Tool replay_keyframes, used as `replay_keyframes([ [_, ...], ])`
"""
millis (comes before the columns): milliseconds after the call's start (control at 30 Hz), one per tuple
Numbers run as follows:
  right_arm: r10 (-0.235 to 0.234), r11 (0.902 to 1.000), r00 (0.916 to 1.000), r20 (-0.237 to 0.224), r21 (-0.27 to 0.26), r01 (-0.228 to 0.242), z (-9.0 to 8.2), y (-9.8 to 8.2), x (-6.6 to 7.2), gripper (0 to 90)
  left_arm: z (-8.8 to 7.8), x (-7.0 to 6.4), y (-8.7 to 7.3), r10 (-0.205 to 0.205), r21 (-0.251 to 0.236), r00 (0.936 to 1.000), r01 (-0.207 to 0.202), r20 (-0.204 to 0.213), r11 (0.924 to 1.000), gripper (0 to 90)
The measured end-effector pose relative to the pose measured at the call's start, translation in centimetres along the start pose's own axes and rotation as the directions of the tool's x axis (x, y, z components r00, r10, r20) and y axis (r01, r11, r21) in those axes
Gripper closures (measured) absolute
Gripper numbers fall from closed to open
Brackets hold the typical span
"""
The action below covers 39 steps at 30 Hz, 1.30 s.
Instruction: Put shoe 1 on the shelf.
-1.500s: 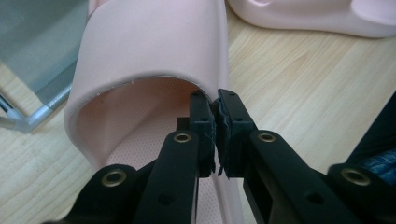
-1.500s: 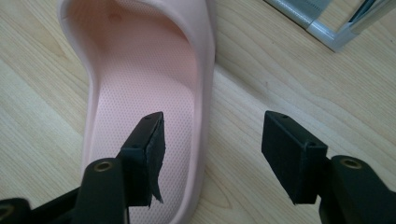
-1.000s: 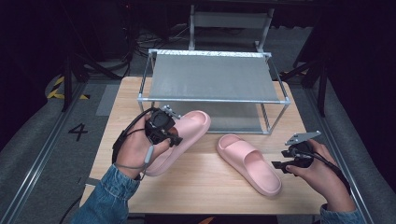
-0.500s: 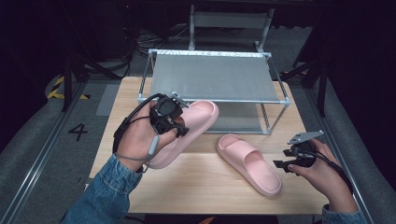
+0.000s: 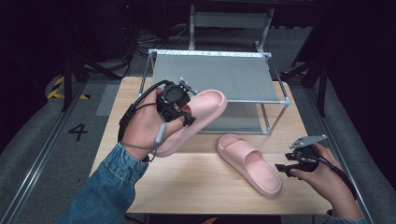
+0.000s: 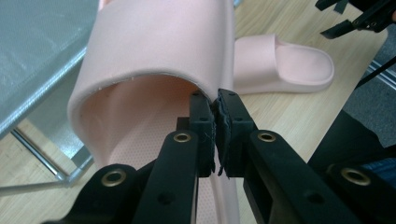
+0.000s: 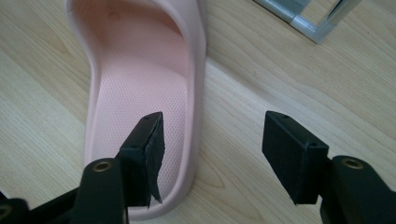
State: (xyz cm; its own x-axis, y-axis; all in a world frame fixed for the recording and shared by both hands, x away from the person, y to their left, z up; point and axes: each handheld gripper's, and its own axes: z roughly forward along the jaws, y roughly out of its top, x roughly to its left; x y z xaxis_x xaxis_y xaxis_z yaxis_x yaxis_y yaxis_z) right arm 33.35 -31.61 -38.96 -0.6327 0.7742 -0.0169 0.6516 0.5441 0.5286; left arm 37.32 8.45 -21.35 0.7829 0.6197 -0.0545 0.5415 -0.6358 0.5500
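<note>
A pink slipper (image 5: 205, 105) hangs tilted above the table, its toe toward the shelf rack (image 5: 210, 70). My left gripper (image 5: 187, 116) is shut on the edge of its strap; in the left gripper view the jaws (image 6: 215, 109) pinch that strap rim of the slipper (image 6: 154, 46). The second pink slipper (image 5: 250, 163) lies flat on the table, sole down. My right gripper (image 5: 286, 163) is held open just beside its heel. In the right gripper view the gripper (image 7: 212, 140) straddles the heel rim of this slipper (image 7: 140, 70), gripping nothing.
The metal-framed rack with a grey mesh top shelf stands at the back of the wooden table (image 5: 187, 186); its front right leg (image 5: 268, 126) is close to the lying slipper. A corner of the rack frame (image 7: 308, 14) appears in the right gripper view.
The left gripper has raised the held slipper and carried it right and back toward the rack. The right gripper and the lying slipper have hardly moved.
</note>
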Motion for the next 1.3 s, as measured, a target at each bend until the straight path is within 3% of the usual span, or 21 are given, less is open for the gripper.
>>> replay_keyframes([
  [167, 0.011, 0.9999, 0.9999, 0.006, -0.001, -0.011, -0.3, -0.5, 0.0, 40.2, -0.2, 0.4, 1.6, 0.004, -0.011, 0.9995, -0.004, -0.032, 0.9999, 85.7],
  [367, 0.017, 0.9999, 0.9998, 0.010, -0.004, -0.016, -0.6, -0.9, -0.1, 40.1, 0.0, 1.6, 3.1, -0.022, -0.024, 0.9987, 0.021, -0.045, 0.9995, 85.6],
  [700, 0.018, 0.9998, 0.9998, 0.009, -0.006, -0.018, -0.7, -1.2, 0.0, 40.1, 1.1, 4.4, 5.8, -0.096, -0.037, 0.9922, 0.093, -0.080, 0.9950, 85.4],
  [767, 0.016, 0.9999, 0.9998, 0.009, -0.002, -0.016, -0.8, -1.2, 0.0, 40.0, 1.5, 4.9, 6.4, -0.111, -0.032, 0.9896, 0.108, -0.092, 0.9936, 85.4],
  [900, 0.015, 0.9999, 0.9999, 0.008, -0.003, -0.015, -0.7, -1.3, 0.0, 40.0, 2.7, 5.6, 7.5, -0.132, 0.028, 0.9818, 0.137, -0.137, 0.9902, 85.1],
  [1100, 0.017, 0.9998, 0.9998, 0.003, 0.003, -0.017, -0.6, -1.3, 0.0, 39.8, 4.0, 6.5, 8.5, -0.181, 0.027, 0.9709, 0.188, -0.156, 0.9819, 85.1],
  [1200, 0.017, 0.9999, 0.9998, 0.004, 0.002, -0.017, -0.6, -1.4, 0.0, 39.7, 5.0, 6.5, 8.8, -0.175, 0.042, 0.9617, 0.188, -0.211, 0.9813, 84.5],
  [1233, 0.015, 0.9999, 0.9999, 0.003, 0.003, -0.015, -0.6, -1.3, 0.0, 39.6, 5.2, 6.5, 8.8, -0.170, 0.046, 0.9612, 0.184, -0.217, 0.9818, 84.0],
  [1300, 0.016, 0.9999, 0.9999, 0.001, 0.001, -0.016, -0.6, -1.3, 0.1, 39.5, 5.6, 6.6, 8.7, -0.184, 0.034, 0.9642, 0.194, -0.191, 0.9805, 82.1],
])
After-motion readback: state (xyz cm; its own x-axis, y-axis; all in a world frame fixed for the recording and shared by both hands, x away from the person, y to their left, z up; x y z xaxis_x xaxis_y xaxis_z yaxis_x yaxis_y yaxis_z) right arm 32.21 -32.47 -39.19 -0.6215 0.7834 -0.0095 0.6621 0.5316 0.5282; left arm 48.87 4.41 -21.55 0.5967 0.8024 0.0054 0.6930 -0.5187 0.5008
